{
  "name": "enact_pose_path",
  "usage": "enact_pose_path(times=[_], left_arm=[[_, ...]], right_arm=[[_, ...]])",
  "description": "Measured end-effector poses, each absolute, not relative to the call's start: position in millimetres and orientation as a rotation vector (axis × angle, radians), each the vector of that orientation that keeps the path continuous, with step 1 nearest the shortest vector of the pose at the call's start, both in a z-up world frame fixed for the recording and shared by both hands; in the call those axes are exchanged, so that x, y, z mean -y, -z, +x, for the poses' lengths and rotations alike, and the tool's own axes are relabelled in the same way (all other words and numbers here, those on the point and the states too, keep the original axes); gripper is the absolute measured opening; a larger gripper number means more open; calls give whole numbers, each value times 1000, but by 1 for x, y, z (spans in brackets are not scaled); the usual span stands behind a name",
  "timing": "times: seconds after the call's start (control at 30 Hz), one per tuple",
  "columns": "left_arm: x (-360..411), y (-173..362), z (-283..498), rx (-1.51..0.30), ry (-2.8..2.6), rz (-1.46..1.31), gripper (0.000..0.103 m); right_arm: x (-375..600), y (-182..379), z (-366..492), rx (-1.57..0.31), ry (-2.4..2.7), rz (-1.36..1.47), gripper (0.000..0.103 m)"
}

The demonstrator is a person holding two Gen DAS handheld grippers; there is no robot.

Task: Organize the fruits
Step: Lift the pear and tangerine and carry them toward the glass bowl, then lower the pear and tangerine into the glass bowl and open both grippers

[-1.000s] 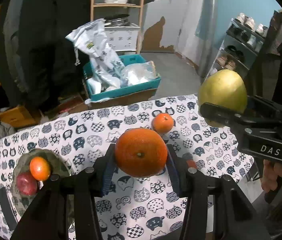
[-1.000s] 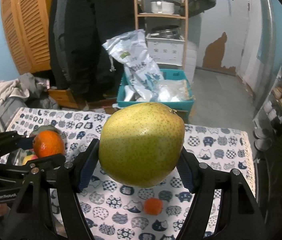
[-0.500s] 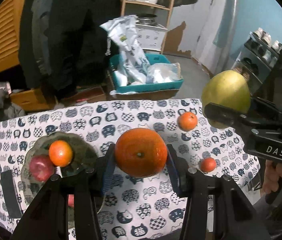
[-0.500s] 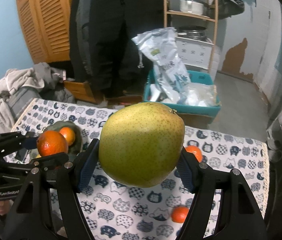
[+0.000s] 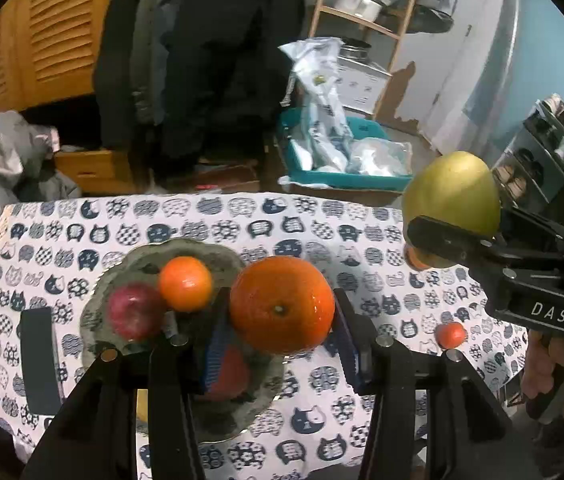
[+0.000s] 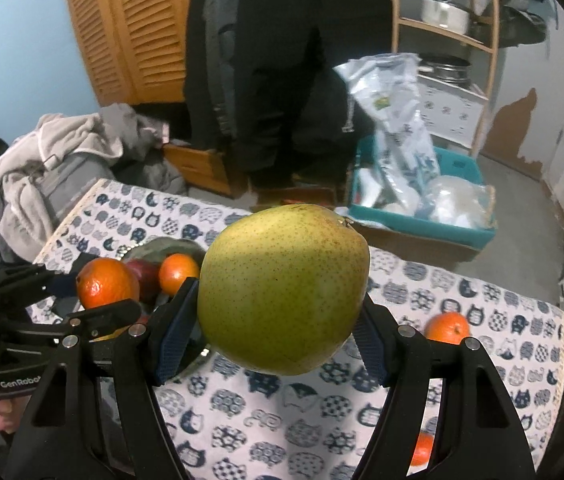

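Orange (image 5: 282, 304) clamped in left gripper (image 5: 279, 322), held above the grey plate's (image 5: 99, 304) right edge. Right gripper (image 6: 282, 320) grips the green pear (image 6: 284, 288), right of the plate. Plate carries a small orange (image 5: 185, 283) and red apple (image 5: 134, 312).

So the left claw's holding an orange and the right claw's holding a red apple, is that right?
Not quite. The right claw holds a green pear, not a red apple, as the right wrist view shows. The left claw does hold an orange.
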State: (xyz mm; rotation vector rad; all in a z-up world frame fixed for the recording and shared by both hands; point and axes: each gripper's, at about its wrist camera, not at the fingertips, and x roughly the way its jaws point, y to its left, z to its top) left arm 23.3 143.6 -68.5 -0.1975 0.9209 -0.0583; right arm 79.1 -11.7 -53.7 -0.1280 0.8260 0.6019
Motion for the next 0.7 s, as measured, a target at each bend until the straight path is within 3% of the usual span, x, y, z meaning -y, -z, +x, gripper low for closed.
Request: enact_pose_path(times=[0.7], left_arm=[[-218,111,15,-980,-72,-280,49]], right_arm=[[-89,111,90,-951,-726,-184,72]])
